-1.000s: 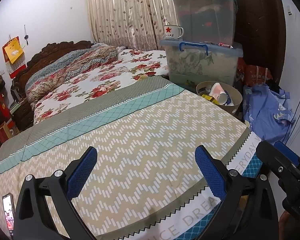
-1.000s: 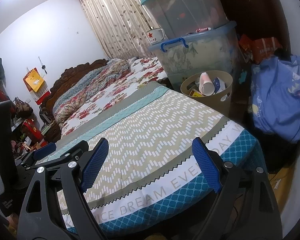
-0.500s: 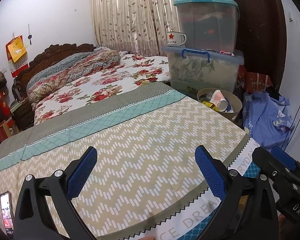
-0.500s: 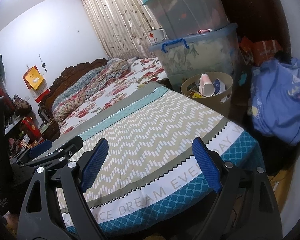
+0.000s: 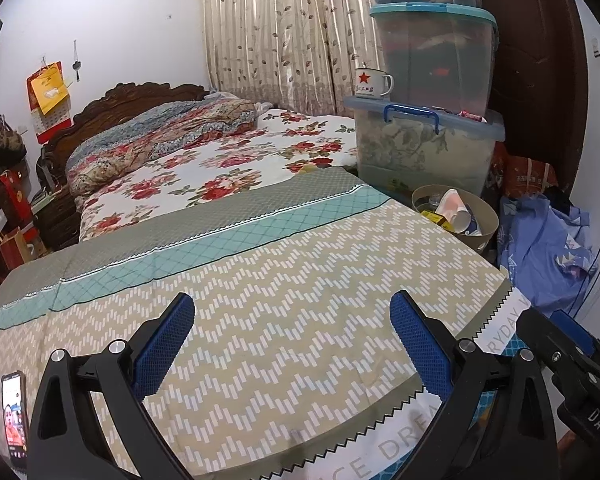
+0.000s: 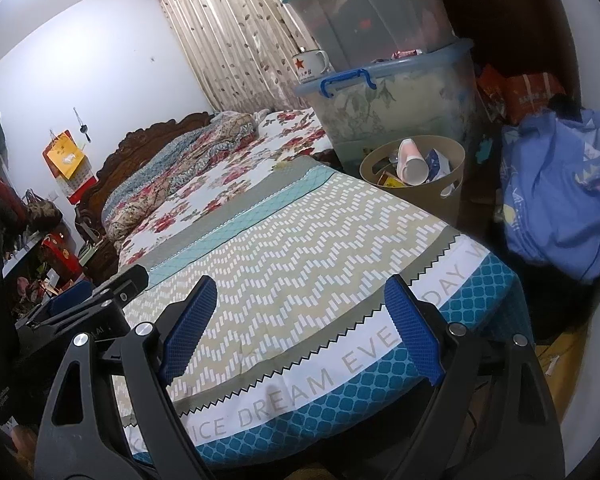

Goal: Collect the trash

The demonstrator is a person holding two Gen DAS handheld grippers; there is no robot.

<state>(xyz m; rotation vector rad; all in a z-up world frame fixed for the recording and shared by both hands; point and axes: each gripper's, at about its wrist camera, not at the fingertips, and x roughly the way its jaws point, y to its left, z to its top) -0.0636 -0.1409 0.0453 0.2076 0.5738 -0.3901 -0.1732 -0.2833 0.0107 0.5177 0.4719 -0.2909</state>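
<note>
Wastebasket (image 6: 448, 196) beside bed (image 6: 284, 248) holds paper cups (image 6: 411, 162).

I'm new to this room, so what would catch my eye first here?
The zigzag bedspread fills the foreground, under both open tools. Beyond its far right corner stands a tan bin of trash with a paper cup on top. Behind it, stacked plastic boxes carry a red-star mug.

The right gripper (image 6: 296, 324) hangs over the foot edge of the bed (image 6: 300, 240), its blue-padded jaws wide apart with nothing between them. Beyond the bed's far corner stands a beige waste basket (image 6: 452, 192) holding a paper cup (image 6: 410, 162) and wrappers, just beside stacked plastic storage bins (image 6: 396, 100).
</note>
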